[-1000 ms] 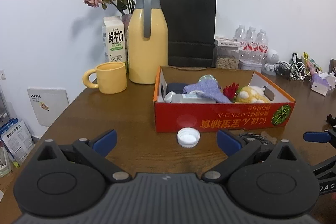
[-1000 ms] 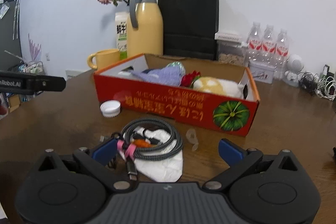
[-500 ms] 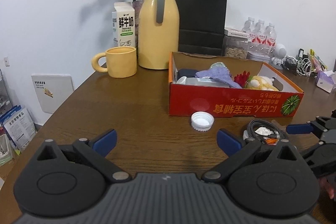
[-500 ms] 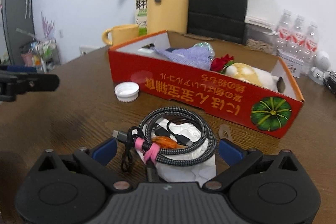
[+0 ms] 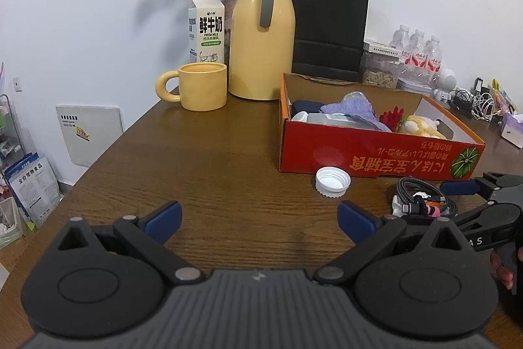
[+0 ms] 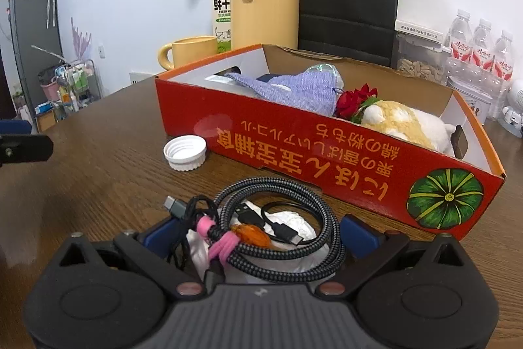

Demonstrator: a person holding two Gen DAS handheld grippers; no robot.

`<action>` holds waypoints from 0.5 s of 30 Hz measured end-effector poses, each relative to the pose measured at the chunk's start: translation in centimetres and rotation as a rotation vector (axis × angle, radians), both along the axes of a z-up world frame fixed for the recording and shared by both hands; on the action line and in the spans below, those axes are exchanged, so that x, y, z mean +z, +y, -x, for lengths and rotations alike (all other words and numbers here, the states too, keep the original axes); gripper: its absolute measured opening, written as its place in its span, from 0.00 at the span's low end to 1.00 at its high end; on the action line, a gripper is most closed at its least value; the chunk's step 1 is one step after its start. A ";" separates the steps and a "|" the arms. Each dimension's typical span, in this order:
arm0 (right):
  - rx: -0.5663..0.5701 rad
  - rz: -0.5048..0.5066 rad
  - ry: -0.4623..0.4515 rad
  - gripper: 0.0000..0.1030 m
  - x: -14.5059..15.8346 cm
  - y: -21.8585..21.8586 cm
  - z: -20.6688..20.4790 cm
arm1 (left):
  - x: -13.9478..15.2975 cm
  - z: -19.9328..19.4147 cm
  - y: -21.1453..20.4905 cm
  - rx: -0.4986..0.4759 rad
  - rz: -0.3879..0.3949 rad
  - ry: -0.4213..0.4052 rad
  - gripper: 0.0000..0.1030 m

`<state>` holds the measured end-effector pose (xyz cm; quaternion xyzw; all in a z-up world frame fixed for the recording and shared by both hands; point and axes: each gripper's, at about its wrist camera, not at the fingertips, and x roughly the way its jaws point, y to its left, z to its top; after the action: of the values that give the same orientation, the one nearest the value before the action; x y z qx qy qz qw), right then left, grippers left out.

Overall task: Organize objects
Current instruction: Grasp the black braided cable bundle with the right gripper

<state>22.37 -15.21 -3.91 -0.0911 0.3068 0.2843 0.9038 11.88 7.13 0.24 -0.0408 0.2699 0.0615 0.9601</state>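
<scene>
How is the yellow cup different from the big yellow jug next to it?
The yellow mug is short and wide; the yellow jug stands much taller, narrowing toward the top. The mug is open on top, while the jug has a grey lid. The mug's handle is a yellow ring on its side; the jug's handle is a grey strip running down from the lid. Both are yellow, upright, and sit on the wooden table.

We are seeing a red box [image 6: 327, 159] showing orange lettering and a green pumpkin print. We are looking at a white cap [image 6: 185, 151], a grey-and-black braided cable [image 6: 284, 264] wearing a pink tie, and a yellow mug [image 5: 202, 86].
</scene>
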 end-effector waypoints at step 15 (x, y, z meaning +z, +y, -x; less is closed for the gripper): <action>0.006 -0.021 -0.070 0.73 0.5 -0.2 1.1 | -0.2 -0.5 -0.7 -0.011 -0.006 0.014 1.00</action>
<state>21.25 -15.41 -3.41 -0.0925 0.2717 0.2867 0.9140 12.41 6.42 0.02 -0.0359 0.2766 0.0575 0.9586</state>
